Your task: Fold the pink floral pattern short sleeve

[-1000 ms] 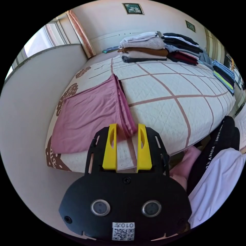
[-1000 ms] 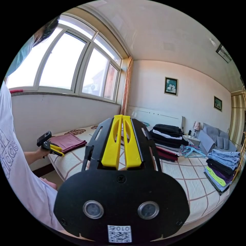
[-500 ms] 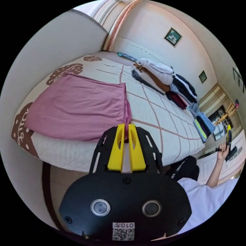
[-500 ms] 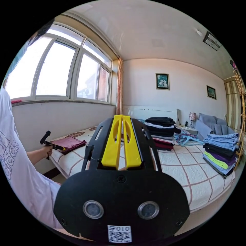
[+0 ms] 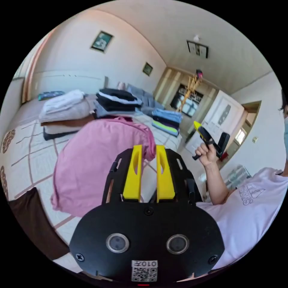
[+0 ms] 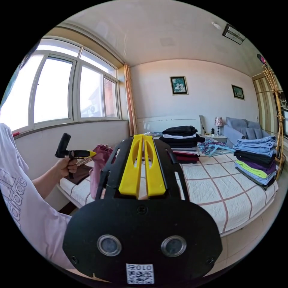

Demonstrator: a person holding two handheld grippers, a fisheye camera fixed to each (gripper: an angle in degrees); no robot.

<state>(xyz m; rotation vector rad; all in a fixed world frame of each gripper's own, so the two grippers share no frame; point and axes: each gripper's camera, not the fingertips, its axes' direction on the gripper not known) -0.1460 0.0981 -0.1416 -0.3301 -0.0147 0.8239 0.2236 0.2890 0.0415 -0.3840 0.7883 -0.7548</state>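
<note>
Quilted white bed with pink grid lines carries folded clothes stacks at its far edge. Pink garment hangs lifted above the near corner, its bunched edge clenched in the left hand-held gripper. Right hand-held gripper is raised, jaws together, grasping nothing.

Soft matt pink cloth, quilted bedspread

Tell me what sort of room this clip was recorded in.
Most likely a bedroom in a home: a bed with a checked quilt carries stacks of folded clothes, a bedside lamp stands by the headboard, and framed pictures hang on the wall.
</note>
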